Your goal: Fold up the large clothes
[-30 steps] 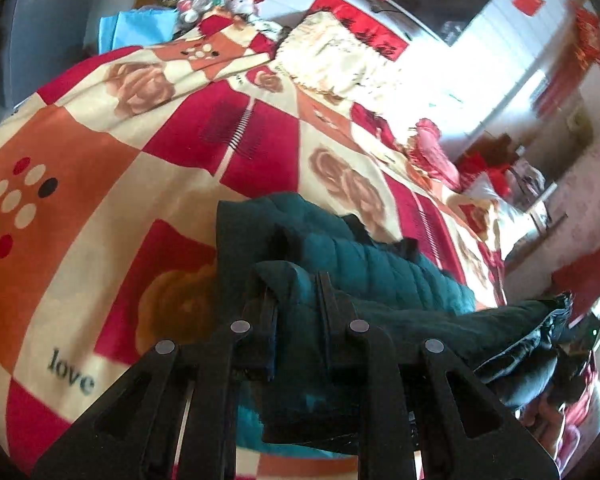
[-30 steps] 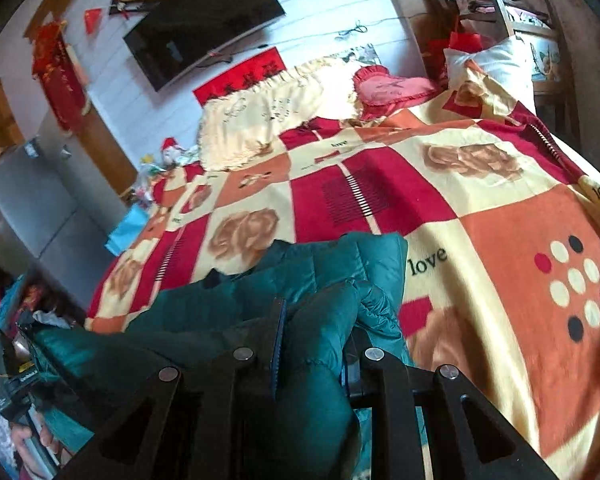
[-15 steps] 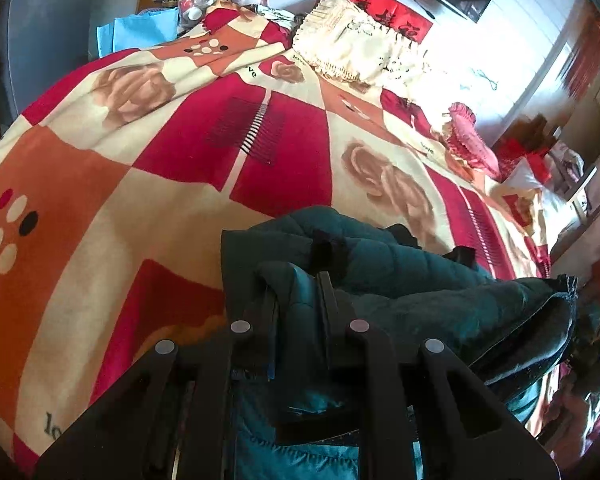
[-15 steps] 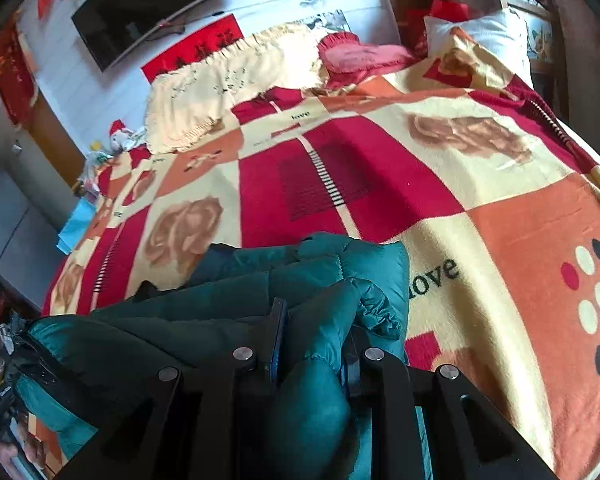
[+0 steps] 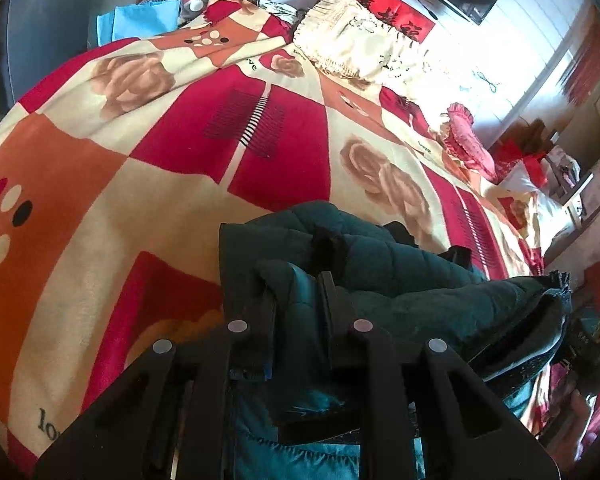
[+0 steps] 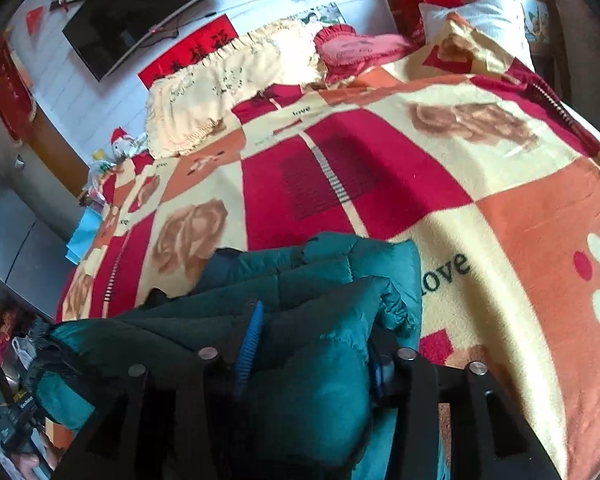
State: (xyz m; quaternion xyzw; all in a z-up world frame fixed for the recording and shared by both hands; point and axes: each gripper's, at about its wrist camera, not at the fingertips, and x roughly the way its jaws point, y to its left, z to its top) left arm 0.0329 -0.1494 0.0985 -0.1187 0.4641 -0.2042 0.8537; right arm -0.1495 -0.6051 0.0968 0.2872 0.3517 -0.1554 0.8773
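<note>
Since the earlier frames, both tools are sitting lower over the bed and the teal padded jacket (image 5: 380, 264) is lying bunched on the blanket rather than being carried; the right tool (image 6: 312, 344) has just been opening, with a fold of the jacket (image 6: 320, 360) between its fingers.

Now, in the right wrist view, the blue-lined fingers (image 6: 249, 340) are standing apart at the bottom centre of the frame, and the fold is bulging between them; whether the pads are touching the cloth is hard to judge, though the gap looks slack.

At the bottom centre of the left wrist view, the left tool (image 5: 296, 304) is pinching a narrow ridge of the jacket, its black fingers pressed almost together on the fabric.

The jacket is resting in a folded heap at the lower middle of both frames, on the red, orange and cream rose-patterned blanket (image 5: 140, 168) that is covering the bed. A cream fringed pillow (image 5: 356, 48) is lying at the upper centre of the left view, and a pink frilled cushion (image 6: 352, 48) is sitting near the top of the right view.
</note>
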